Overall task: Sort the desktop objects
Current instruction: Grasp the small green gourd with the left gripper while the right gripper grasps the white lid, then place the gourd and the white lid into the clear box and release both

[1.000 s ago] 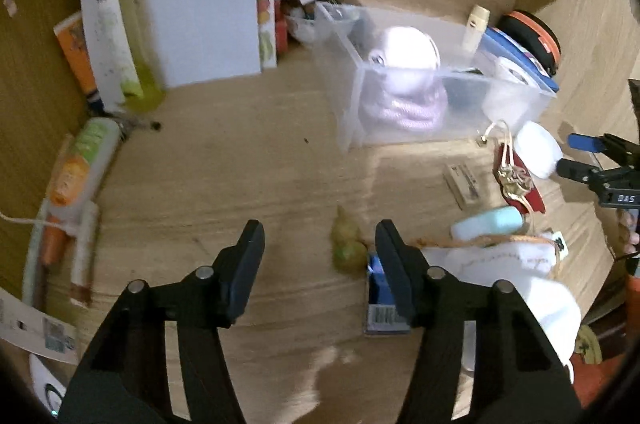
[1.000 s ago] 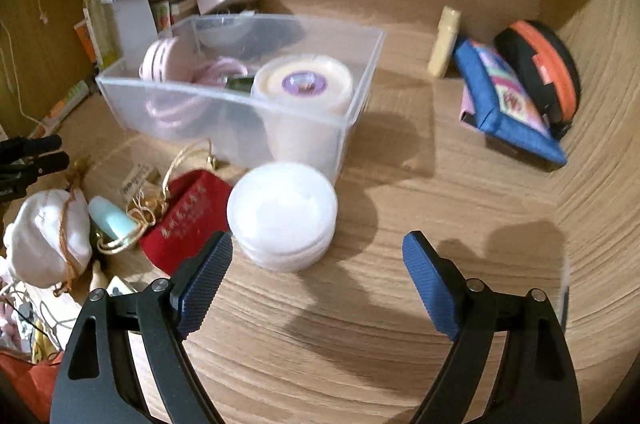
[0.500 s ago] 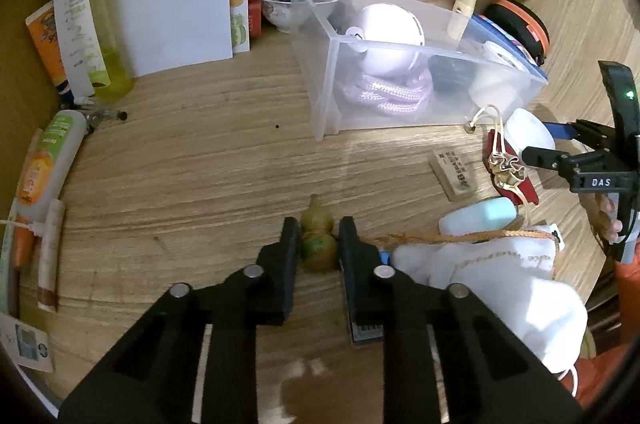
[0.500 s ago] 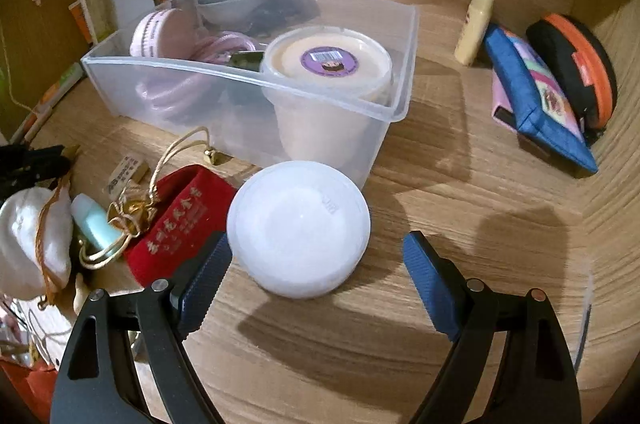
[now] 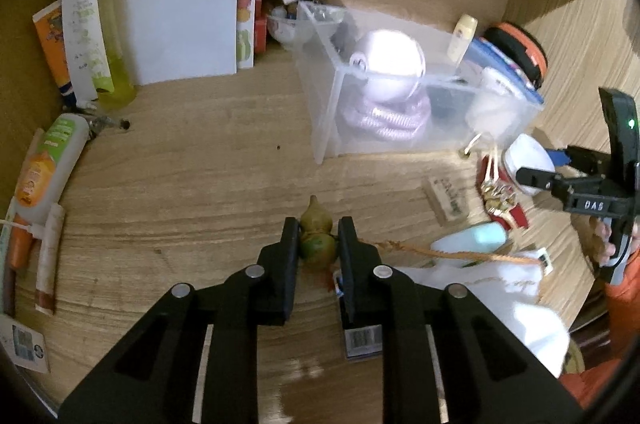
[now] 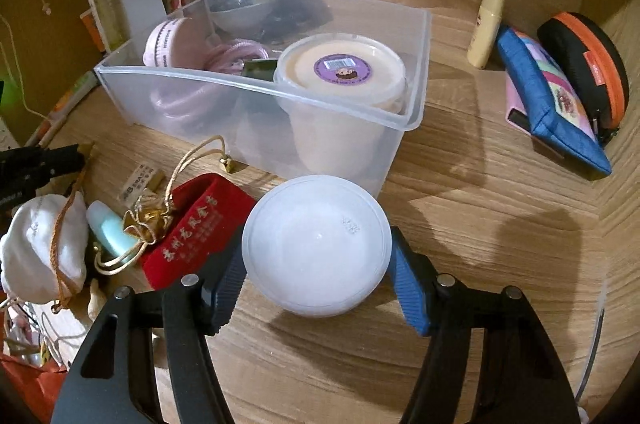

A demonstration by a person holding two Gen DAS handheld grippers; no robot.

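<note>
Left gripper [image 5: 318, 238] now clamps gourd [image 5: 317, 238] — stem pointing away.

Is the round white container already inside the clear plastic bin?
No. The round white container sits on the desk in front of the clear plastic bin, between the right gripper fingers.

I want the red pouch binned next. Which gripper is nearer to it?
Right. The right gripper, closed around the white round container, sits right beside the red pouch. The left gripper holds the small gourd, farther off.
</note>
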